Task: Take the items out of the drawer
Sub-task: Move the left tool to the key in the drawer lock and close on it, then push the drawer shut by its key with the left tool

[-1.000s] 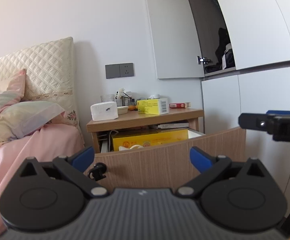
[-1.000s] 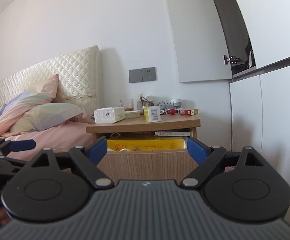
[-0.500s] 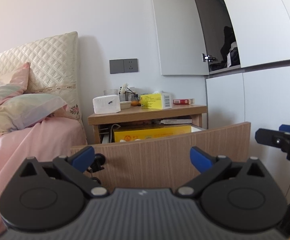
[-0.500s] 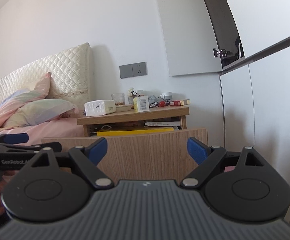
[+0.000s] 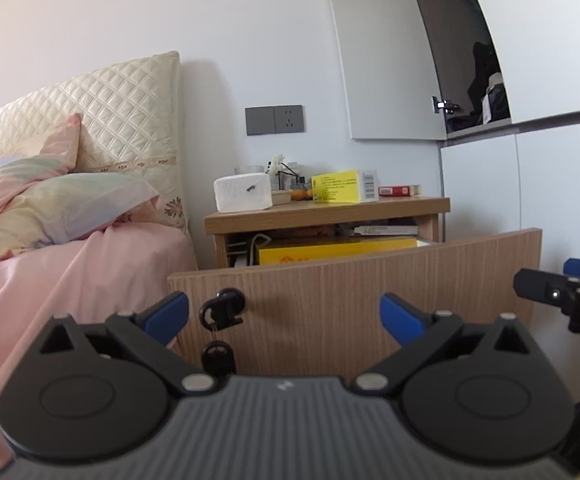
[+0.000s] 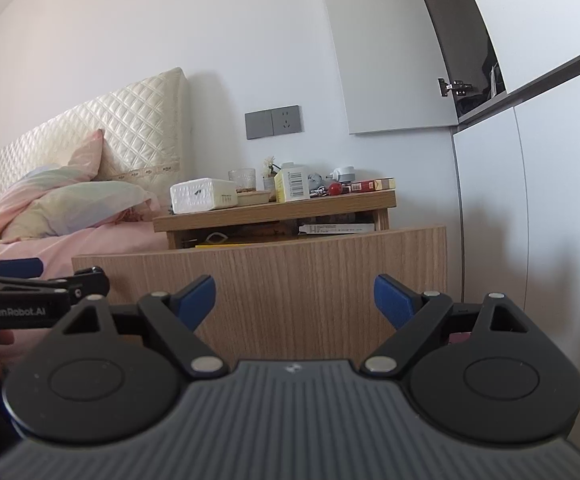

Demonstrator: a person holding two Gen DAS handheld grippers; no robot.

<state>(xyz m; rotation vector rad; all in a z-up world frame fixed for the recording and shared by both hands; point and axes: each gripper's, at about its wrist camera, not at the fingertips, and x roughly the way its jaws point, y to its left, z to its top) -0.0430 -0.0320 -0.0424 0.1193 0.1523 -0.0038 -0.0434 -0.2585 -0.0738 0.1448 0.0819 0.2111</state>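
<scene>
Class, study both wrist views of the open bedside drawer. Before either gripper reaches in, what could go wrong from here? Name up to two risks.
1. The drawer front stands high before both open grippers, hiding most of the contents; a blind reach might snag the yellow box.
2. A key hangs from the front near the left gripper; lifting past it could catch it.

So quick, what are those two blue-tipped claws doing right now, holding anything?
Left gripper: open, holding nothing, in front of the pulled-out wooden drawer front.
Right gripper: open, holding nothing.
</scene>
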